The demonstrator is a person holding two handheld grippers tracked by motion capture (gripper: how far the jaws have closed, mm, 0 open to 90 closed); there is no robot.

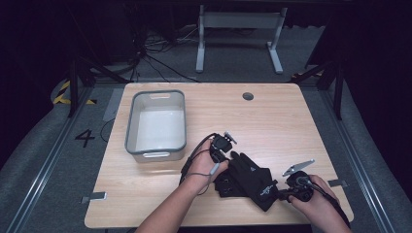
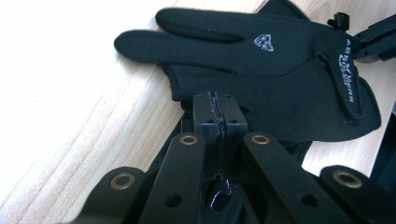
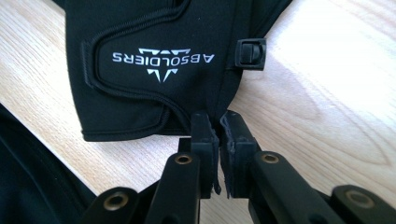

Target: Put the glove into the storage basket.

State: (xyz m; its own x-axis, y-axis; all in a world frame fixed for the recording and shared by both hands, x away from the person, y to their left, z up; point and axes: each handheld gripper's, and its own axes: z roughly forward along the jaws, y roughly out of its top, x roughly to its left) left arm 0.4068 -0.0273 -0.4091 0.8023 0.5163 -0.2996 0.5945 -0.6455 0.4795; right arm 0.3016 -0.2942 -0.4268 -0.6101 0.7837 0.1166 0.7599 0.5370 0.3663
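A black glove [image 1: 252,175] lies flat near the table's front edge, fingers pointing toward the far left. In the left gripper view the glove [image 2: 261,70] shows a small white logo. Beneath it a second black glove [image 1: 223,187] sticks out on the near left. My left gripper [image 1: 227,158] [image 2: 219,109] has its jaws pressed together on the thumb-side edge of the top glove. At the cuff, my right gripper [image 1: 281,192] [image 3: 219,126] is shut on the hem of the glove [image 3: 140,60], beside its white lettering and a small buckle [image 3: 251,52].
A grey bin [image 1: 130,121] with a white inside stands at the far left of the wooden table [image 1: 277,121]. A round cable hole [image 1: 248,96] sits near the far edge. The right gripper's jaws [image 2: 373,39] reach into the left gripper view's top right corner.
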